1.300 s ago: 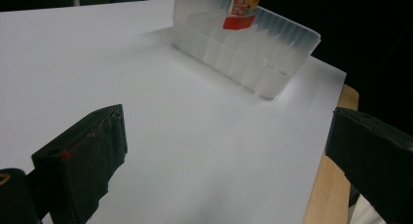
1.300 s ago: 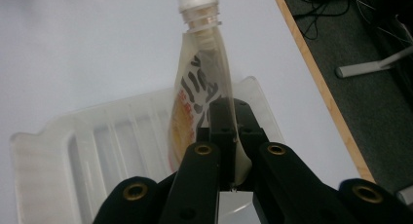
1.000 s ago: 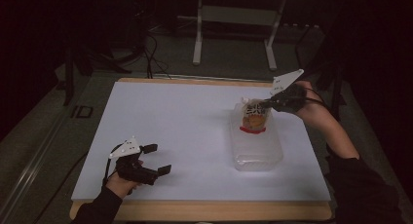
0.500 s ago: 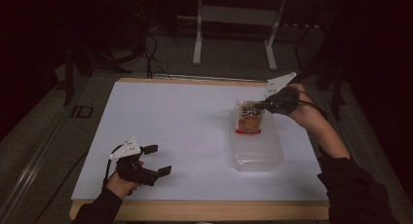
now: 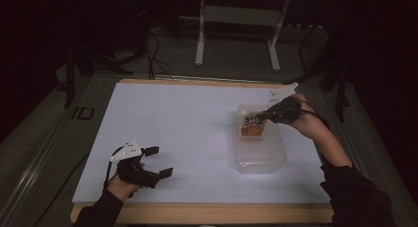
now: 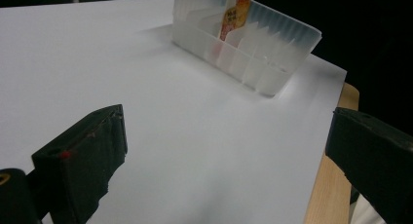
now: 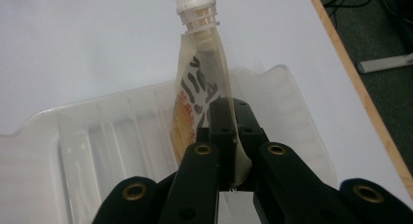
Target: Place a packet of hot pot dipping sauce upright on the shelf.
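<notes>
Toward the right side of the white table (image 5: 187,123), a flat spouted pouch with a white screw cap, black lettering and an orange-yellow lower part (image 7: 199,95) stands tilted inside a clear ribbed plastic tub (image 5: 261,148), at the tub's far end. The right gripper (image 7: 229,141) has its black jaws clamped on the pouch's side seam, below the spout; in the high view that gripper (image 5: 263,115) reaches in over the tub's far right corner, with the hand behind it beyond the tub's rim. The tub's nearer part holds nothing that can be made out through its cloudy walls. Well apart, near the front left of the table, the left gripper (image 5: 158,162) rests low over the bare surface, its jaws spread wide with nothing between them. Beyond the table's far edge stands a pale metal frame on feet (image 5: 236,19), with dark cables (image 5: 153,49) on the floor beside it.
</notes>
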